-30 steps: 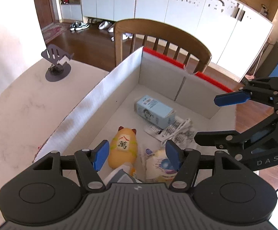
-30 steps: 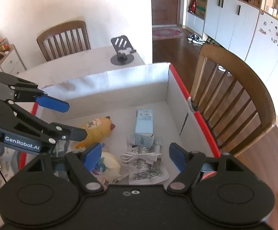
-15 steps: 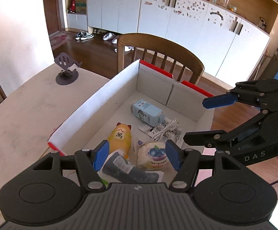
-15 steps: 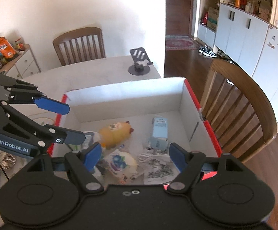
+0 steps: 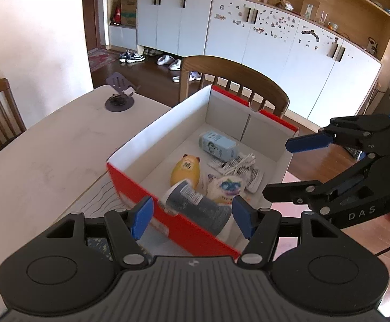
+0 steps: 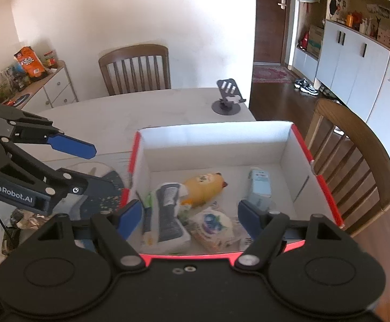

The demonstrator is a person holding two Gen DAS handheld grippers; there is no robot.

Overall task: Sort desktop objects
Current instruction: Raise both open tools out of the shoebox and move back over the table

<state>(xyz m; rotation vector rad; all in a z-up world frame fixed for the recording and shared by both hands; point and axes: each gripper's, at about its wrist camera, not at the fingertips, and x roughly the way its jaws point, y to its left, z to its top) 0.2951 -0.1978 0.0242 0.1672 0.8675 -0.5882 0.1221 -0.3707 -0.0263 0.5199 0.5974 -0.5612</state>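
Note:
A red-edged cardboard box (image 5: pixel 168 115) stands on the pale table (image 5: pixel 47 147). Inside it lie a yellow hamster toy (image 5: pixel 185 170), a light-blue carton (image 5: pixel 216 145), a grey tube (image 5: pixel 197 206), a blueberry-print packet (image 5: pixel 228 187) and a white cable on leaflets (image 5: pixel 240 166). My left gripper (image 5: pixel 192 218) hovers open above the box's near red wall, holding nothing. My right gripper (image 6: pixel 189 216) hangs open over the box's other side (image 6: pixel 213 130), also bare. The hamster toy (image 6: pixel 203 187), carton (image 6: pixel 259 187) and tube (image 6: pixel 169 214) show below it. Each gripper appears in the other's view, right gripper (image 5: pixel 289 167) and left gripper (image 6: pixel 93 166).
A grey phone stand (image 5: pixel 119 94) sits at the table's far corner. A wooden chair (image 5: pixel 230 69) stands just behind the box, another chair (image 6: pixel 134 67) at the table's far side. A dark printed mat (image 6: pixel 101 196) and a crumpled foil wrapper (image 6: pixel 23 220) lie left of the box.
Both grippers have pulled back and risen away from the box's inside. The whole box and more of the table now show. Jaws look the same width.

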